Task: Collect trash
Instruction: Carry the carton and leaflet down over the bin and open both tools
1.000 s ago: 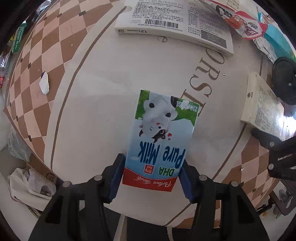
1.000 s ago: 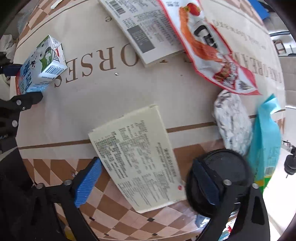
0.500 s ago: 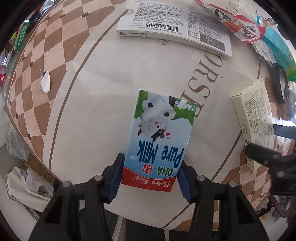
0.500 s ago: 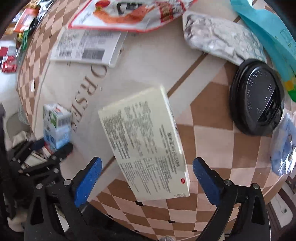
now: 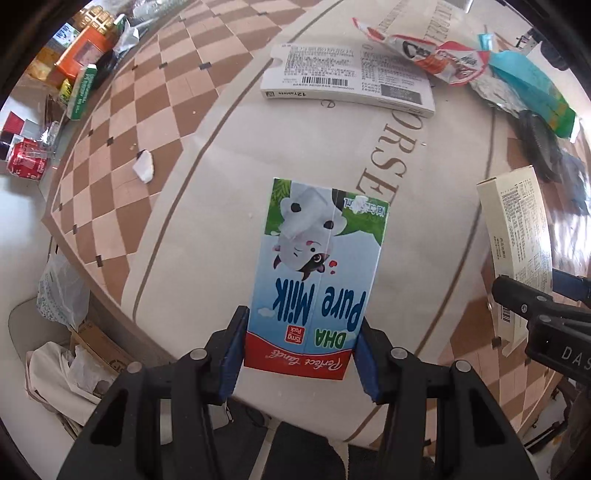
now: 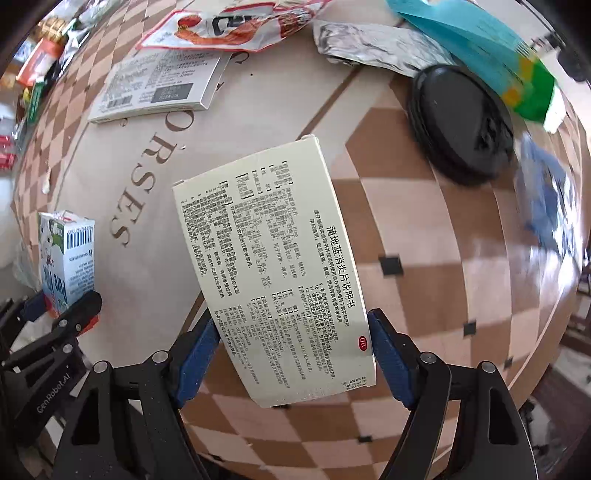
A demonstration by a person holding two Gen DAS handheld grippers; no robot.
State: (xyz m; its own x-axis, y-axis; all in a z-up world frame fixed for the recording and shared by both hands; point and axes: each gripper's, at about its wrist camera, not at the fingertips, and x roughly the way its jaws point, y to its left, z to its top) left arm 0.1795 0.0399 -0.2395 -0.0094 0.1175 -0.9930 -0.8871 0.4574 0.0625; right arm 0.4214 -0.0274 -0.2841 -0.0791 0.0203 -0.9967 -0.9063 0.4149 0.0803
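Closing on medicine box (image 6: 280, 266), milk carton (image 5: 317, 273) lifted

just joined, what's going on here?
Trash pickup off a cluttered round table. The left gripper is clamped on a milk carton. The right gripper is closing on a cream medicine box, its pads at the box's sides. A white box, snack wrapper, foil and black lid lie uncollected.
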